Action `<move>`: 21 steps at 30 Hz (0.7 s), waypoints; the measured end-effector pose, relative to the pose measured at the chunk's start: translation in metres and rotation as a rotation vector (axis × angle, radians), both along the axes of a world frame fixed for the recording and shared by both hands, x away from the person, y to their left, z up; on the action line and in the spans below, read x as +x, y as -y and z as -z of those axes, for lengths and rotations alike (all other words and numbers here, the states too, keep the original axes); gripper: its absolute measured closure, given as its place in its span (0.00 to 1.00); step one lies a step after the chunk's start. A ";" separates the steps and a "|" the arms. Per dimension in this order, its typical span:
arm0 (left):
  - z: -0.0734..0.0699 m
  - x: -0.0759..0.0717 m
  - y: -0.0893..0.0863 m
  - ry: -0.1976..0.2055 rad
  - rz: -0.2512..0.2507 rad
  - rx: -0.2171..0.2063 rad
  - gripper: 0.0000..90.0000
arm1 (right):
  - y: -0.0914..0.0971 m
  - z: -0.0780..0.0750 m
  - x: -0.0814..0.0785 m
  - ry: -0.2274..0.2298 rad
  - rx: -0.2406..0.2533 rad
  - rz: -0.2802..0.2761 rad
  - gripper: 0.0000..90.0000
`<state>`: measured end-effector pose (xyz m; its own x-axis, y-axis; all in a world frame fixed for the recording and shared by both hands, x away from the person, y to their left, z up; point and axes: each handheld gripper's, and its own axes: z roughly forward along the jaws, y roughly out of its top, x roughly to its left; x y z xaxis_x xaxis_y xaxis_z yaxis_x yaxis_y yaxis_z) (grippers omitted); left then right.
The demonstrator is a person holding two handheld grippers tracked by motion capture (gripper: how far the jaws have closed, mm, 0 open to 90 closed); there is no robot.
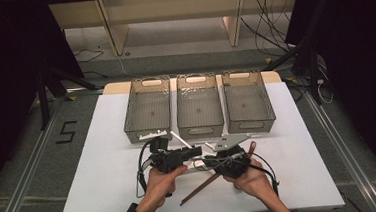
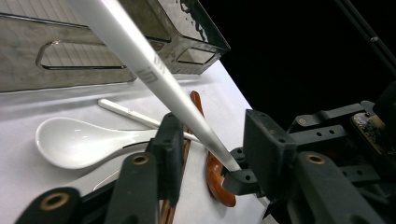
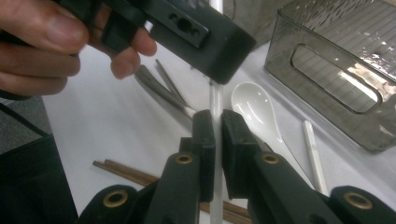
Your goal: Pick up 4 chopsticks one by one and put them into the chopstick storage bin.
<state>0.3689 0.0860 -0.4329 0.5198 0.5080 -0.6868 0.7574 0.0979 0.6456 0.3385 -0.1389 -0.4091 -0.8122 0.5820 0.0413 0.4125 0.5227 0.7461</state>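
My right gripper (image 3: 217,119) is shut on a long white chopstick (image 3: 215,98), pinching it near its lower part. The same white chopstick (image 2: 154,70) slants up between the jaws of my left gripper (image 2: 215,140). Those jaws stand apart around it, with a gap on the right side. In the high view both grippers meet at the table's front centre, the left gripper (image 1: 196,151) pointing right and the right gripper (image 1: 207,161) pointing left, with the white chopstick (image 1: 180,139) sticking up and left. A white spoon (image 2: 79,142) lies on the table beneath.
Three grey mesh trays (image 1: 147,130) (image 1: 201,129) (image 1: 251,124) stand in a row behind. On the white table lie a second white chopstick (image 3: 313,154), a brown wooden spoon (image 2: 217,179), brown chopsticks (image 1: 202,187) and grey metal utensils (image 3: 163,88). A hand (image 3: 46,42) is close by.
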 end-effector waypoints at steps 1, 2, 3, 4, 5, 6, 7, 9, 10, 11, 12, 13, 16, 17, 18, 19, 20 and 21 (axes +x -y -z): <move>0.001 0.000 0.000 -0.003 0.004 -0.003 0.67 | 0.000 0.000 0.000 0.003 0.001 0.003 0.95; 0.001 0.000 0.000 -0.007 0.007 -0.010 0.68 | -0.001 0.000 0.000 0.005 0.004 0.005 0.95; 0.001 0.000 0.000 -0.007 0.007 -0.010 0.70 | -0.001 0.000 0.000 0.003 0.007 0.002 0.95; 0.002 0.000 0.001 -0.012 0.012 -0.021 0.71 | -0.001 0.000 -0.001 0.005 0.010 0.004 0.95; 0.002 0.000 0.001 -0.012 0.012 -0.021 0.73 | -0.001 0.000 -0.001 0.007 0.011 0.004 0.95; 0.002 0.000 0.001 -0.012 0.013 -0.027 0.74 | -0.001 0.000 -0.001 0.004 0.012 0.002 0.95; 0.002 0.000 0.000 -0.013 0.009 -0.034 0.76 | -0.001 0.000 -0.001 0.004 0.015 0.000 0.95; 0.003 0.001 -0.001 -0.022 0.005 -0.053 0.80 | 0.000 0.000 -0.001 0.005 0.022 -0.001 0.94; 0.003 0.001 -0.001 -0.022 0.005 -0.053 0.81 | 0.000 0.000 -0.001 0.005 0.028 0.000 0.94; 0.003 0.001 -0.002 -0.026 0.007 -0.063 0.82 | 0.000 -0.001 -0.001 0.004 0.032 0.000 0.94; 0.003 0.001 -0.003 -0.030 0.011 -0.074 0.83 | 0.000 -0.001 -0.001 0.002 0.037 0.000 0.94; 0.003 0.002 -0.004 -0.032 0.013 -0.084 0.85 | 0.001 -0.001 -0.001 0.004 0.041 -0.001 0.94; 0.003 0.002 -0.005 -0.045 0.023 -0.123 0.89 | 0.000 -0.001 -0.001 0.006 0.051 -0.002 0.94; 0.002 0.002 -0.006 -0.048 0.027 -0.136 0.90 | 0.000 -0.002 -0.001 0.008 0.054 -0.003 0.94; 0.002 0.002 -0.006 -0.050 0.033 -0.143 0.91 | 0.000 -0.002 -0.002 0.008 0.057 -0.003 0.94; 0.001 0.002 -0.006 -0.052 0.037 -0.150 0.92 | 0.000 -0.002 -0.002 0.008 0.061 -0.002 0.94; 0.000 0.002 -0.006 -0.049 0.040 -0.148 0.92 | 0.001 -0.002 -0.002 0.009 0.065 -0.003 0.93; -0.001 0.002 -0.007 -0.049 0.040 -0.150 0.92 | 0.001 -0.002 -0.001 0.008 0.073 -0.004 0.91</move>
<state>0.3711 0.0925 -0.4315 0.5012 0.3775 -0.7786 0.7930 0.1598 0.5880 0.3370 -0.1401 -0.4067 -0.8150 0.5743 0.0770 0.4045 0.4687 0.7853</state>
